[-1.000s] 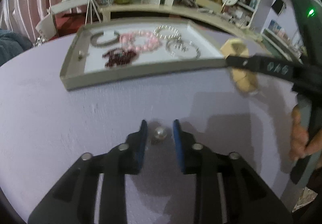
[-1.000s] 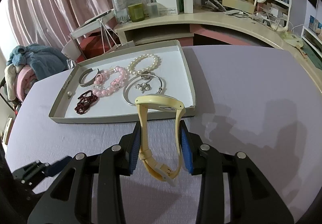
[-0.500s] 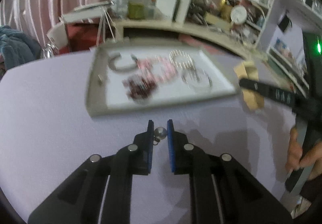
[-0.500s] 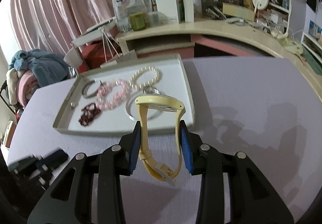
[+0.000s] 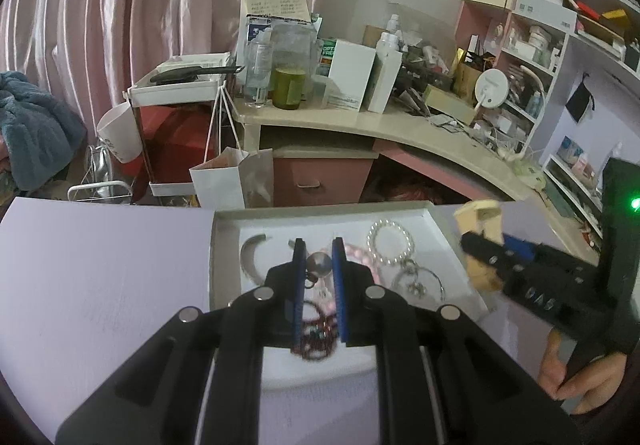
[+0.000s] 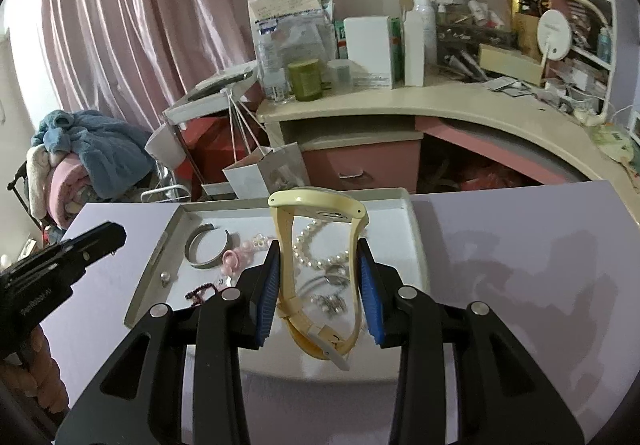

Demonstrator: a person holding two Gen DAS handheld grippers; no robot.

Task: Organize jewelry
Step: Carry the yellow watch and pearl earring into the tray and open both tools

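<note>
- Left gripper [image 5: 318,259] angles downward over the tray [image 5: 224,221], fingers [image 5: 298,265] pinching one silver bead earring [image 5: 319,263].
- Right gripper [image 6: 318,277], tilted likewise, clamps one yellow watch [image 6: 316,205].
- Tray on the table [image 6: 520,245]: one pearl bracelet [image 6: 320,245], one silver cuff [image 6: 208,245].

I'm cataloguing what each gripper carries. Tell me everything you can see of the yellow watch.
The yellow watch is pale cream-yellow and looks like plastic or rubber, its strap closed into a loop. The right gripper is shut on it, blue pads pressing the strap's two sides. The case points up and away, its face unseen; the strap's free end sticks out at the bottom. It hangs above the near part of the tray, touching nothing else.
</note>
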